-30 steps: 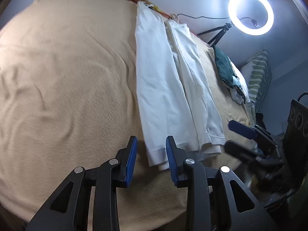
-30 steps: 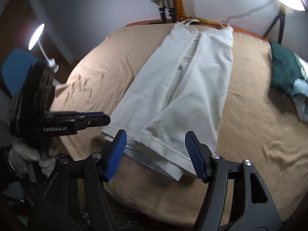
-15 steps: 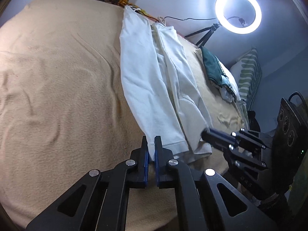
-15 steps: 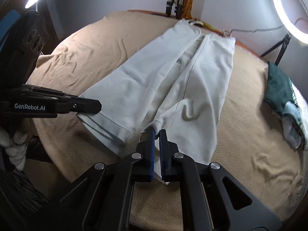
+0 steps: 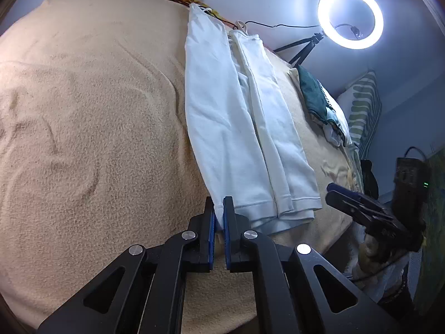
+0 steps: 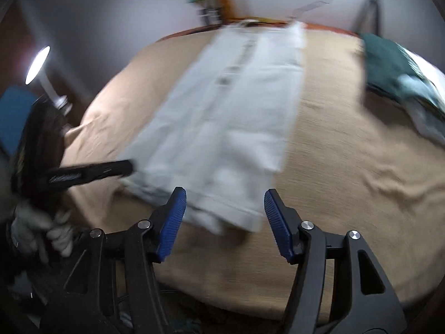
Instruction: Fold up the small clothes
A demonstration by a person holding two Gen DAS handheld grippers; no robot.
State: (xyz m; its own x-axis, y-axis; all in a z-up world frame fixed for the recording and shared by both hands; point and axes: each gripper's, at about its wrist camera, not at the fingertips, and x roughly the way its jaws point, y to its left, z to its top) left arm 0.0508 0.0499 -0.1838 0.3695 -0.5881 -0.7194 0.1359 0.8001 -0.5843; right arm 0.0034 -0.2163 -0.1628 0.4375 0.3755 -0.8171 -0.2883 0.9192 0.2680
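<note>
On the tan blanket [image 5: 83, 139]: laid lengthwise, white trousers [image 5: 222, 111], waistband at the far edge, both leg hems at the near edge.
Trousers, layout: two legs side by side, touching along the inner seam; right leg partly lapped over the left near the hems.
Left gripper [image 5: 218, 214]: pressed together on the near left corner of the left leg's hem; white cloth visible between the blue pads.
Left gripper, from the right wrist view [image 6: 91, 171]: dark and blurred, reaching in from the left to the hem's left corner; held in a white-gloved hand [image 6: 41, 228].
Right gripper [image 6: 225, 217]: spread and opening; hem of the right leg lying between the pads, neither pad pressing on it.
Right gripper, from the left wrist view [image 5: 361, 206]: just beside the right leg's hem, to its right, apart from the cloth.
Right of the trousers: dark green garment [image 5: 314, 97] heaped with pale cloth, well apart from the trousers.
Far right: striped pillow [image 5: 364, 111] standing behind the heap.
Beyond the far edge: lit ring light [image 5: 350, 16] on a tripod.
Far left, right wrist view: small lamp [image 6: 37, 65], lit.
Image quality, right wrist view: motion-blurred.
</note>
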